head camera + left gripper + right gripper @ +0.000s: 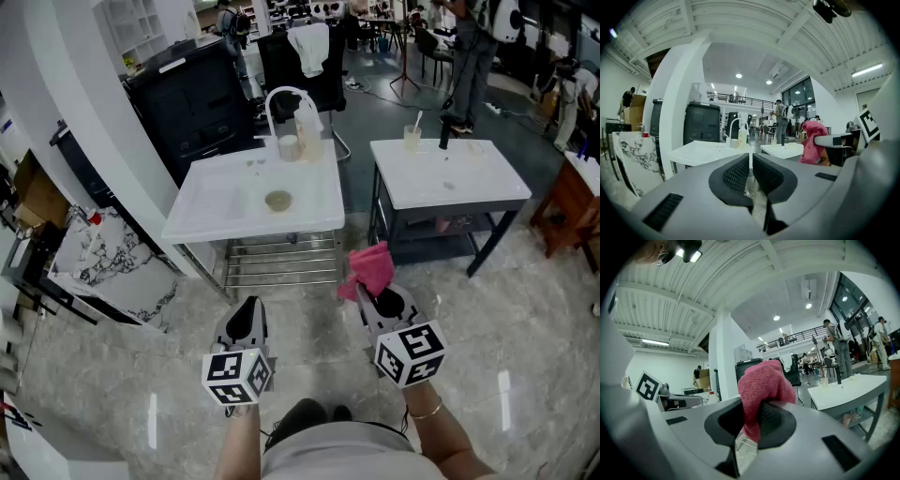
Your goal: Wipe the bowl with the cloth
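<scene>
While your right gripper (pixel 377 298) clamps the pink cloth (pixel 368 270), your left gripper (pixel 247 309) is closed and empty. The bowl (pixel 278 200) sits at twelve o'clock on the white table (pixel 216 202), well apart. Judged approach stage: close in, then steady the bowl.

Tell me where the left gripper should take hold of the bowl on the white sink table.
Probably take the bowl by its near rim, from above: it sits mouth up, so only the thin rim fits between jaws, and the faucet and bottle stand behind it. The left gripper is shut and must open first.
</scene>
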`<state>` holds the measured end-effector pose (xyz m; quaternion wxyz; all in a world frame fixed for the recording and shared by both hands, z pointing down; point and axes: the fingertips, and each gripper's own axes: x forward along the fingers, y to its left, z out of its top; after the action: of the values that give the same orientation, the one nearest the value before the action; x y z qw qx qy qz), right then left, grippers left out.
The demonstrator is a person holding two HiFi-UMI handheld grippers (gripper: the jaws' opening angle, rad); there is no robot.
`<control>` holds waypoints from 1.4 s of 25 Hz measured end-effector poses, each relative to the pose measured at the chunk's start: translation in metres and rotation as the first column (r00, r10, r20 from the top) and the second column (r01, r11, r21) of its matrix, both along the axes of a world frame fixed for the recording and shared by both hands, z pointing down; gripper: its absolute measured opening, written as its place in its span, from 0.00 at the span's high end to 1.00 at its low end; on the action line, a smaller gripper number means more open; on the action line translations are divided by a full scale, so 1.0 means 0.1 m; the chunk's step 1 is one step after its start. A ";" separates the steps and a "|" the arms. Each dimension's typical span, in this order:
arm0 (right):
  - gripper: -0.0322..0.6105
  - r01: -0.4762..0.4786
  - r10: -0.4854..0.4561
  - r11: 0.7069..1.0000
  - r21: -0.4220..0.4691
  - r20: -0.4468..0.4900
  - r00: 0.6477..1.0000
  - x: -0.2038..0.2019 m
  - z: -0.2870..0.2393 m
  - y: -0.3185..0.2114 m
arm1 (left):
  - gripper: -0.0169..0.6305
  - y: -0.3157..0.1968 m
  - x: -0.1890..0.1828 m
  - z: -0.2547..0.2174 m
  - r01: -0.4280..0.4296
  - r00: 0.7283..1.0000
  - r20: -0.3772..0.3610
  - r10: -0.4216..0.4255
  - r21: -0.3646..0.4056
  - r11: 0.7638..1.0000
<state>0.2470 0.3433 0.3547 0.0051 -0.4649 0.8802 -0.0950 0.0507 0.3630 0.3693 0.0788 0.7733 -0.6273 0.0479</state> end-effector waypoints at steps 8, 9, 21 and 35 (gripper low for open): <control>0.86 0.018 -0.018 1.000 -0.025 0.004 1.000 -0.03 0.04 -0.06 | 0.91 -0.12 0.02 0.01 -0.001 1.000 0.000 0.001 -0.010 1.000; 0.86 0.020 -0.020 0.999 -0.030 0.008 1.000 -0.04 0.05 -0.08 | 0.91 -0.14 0.00 0.02 0.001 1.000 0.001 -0.001 -0.012 1.000; 0.86 0.045 -0.043 0.997 -0.069 0.026 0.999 -0.49 0.19 -0.81 | 0.87 -0.89 -0.43 0.23 0.001 1.000 -0.016 -0.001 -0.043 0.999; 0.86 -0.005 0.008 0.996 -0.090 0.032 0.999 -1.54 0.17 -2.65 | 0.79 -2.84 -1.51 0.32 -0.042 0.998 -0.049 0.038 -0.078 0.996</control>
<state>0.0931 0.0786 0.3721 -0.0011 -0.4659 0.8733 -0.1422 -0.1005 0.0790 0.4012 0.1234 0.7828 -0.6074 0.0558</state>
